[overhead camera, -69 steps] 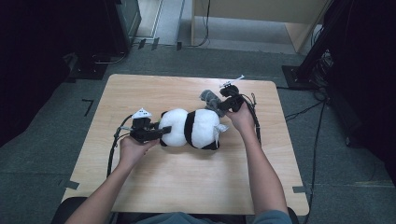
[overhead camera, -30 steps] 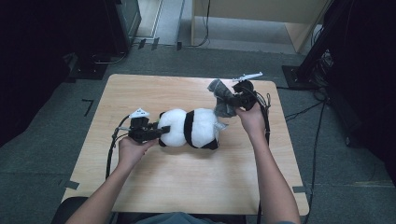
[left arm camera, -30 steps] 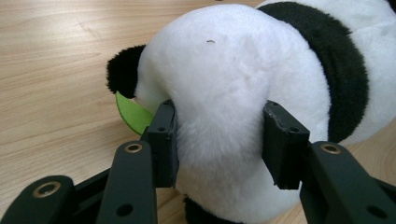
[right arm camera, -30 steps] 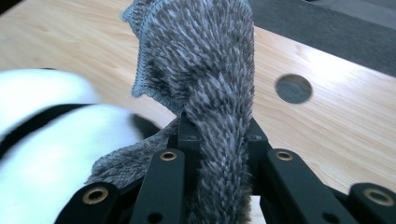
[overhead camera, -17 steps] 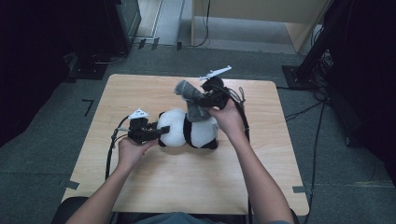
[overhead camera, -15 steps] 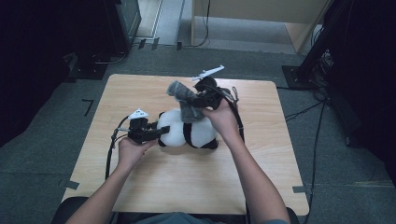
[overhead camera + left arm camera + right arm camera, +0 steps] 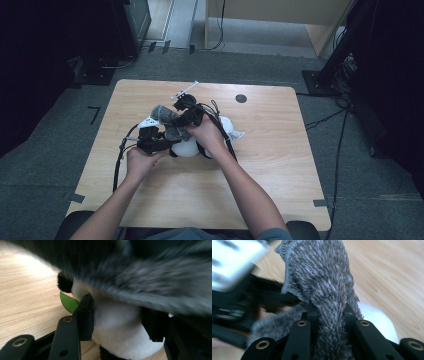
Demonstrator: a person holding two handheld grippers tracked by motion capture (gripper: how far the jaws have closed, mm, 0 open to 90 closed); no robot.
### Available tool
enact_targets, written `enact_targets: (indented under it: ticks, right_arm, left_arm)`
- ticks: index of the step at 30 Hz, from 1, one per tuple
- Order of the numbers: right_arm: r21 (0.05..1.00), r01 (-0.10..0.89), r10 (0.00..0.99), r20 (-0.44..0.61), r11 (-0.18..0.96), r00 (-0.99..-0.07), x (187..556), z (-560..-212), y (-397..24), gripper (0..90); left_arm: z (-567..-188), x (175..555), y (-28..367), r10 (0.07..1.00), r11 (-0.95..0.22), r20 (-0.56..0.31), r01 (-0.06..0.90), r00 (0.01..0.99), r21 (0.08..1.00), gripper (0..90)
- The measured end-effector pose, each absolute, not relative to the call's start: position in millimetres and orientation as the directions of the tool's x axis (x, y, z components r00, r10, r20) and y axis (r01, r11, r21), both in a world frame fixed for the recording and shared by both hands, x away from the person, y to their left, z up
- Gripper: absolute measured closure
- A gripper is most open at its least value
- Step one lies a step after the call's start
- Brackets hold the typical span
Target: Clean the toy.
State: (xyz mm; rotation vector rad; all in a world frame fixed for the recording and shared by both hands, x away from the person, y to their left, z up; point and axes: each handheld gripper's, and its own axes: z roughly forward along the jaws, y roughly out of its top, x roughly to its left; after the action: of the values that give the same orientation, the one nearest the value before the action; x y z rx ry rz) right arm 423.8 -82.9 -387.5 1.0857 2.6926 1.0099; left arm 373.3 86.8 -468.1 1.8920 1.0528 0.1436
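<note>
On the wooden surface [image 7: 280, 170] the work looks about midway: a grey cloth is being brought over a plush panda, and it is not yet laid out flat on it.

At the left, the left gripper [image 7: 159, 144] lies low and level on the surface, the hand behind it with the forearm coming up from the bottom edge. Its jaws have just been closing a little and press on the panda's [image 7: 117, 322] white end from both sides, a green leaf [image 7: 68, 302] poking out beside one jaw. So the toy is pinned in place near the middle of the surface.

To the right, the right gripper [image 7: 189, 116] sits above the panda [image 7: 192, 147], raised and tipped toward the left gripper, wrist bent over the toy's body. Its jaws are closed on the cloth [image 7: 324, 285], a bunched fold running up between them. In the high view the cloth [image 7: 167, 120] hangs over the panda's left end, just by the left gripper.

What seems left: drape or spread the cloth over the toy, then let go.
</note>
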Motion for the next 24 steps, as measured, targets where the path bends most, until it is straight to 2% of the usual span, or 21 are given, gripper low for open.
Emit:
enact_targets:
  ticks: [4, 14, 24]
  right_arm:
    - [0.605, 0.611, 0.649, 0.196, 0.510, -0.735, 426.8, -391.6, -93.6, 76.4]
    - [0.598, 0.650, 0.722, 0.164, 0.469, -0.672, 424.6, -385.6, -146.1, 76.1]
    - [0.632, 0.658, 0.768, 0.150, 0.410, -0.623, 416.0, -372.1, -192.5, 76.1]
  left_arm:
    - [-468.2, 373.5, 86.7, 0.713, -0.192, -0.315, 0.606, 0.626, 0.772, 52.7]
    - [-468.4, 374.2, 86.8, 0.712, -0.194, -0.314, 0.607, 0.627, 0.771, 53.4]
    - [-468.5, 374.6, 87.9, 0.710, -0.200, -0.317, 0.611, 0.629, 0.766, 53.4]
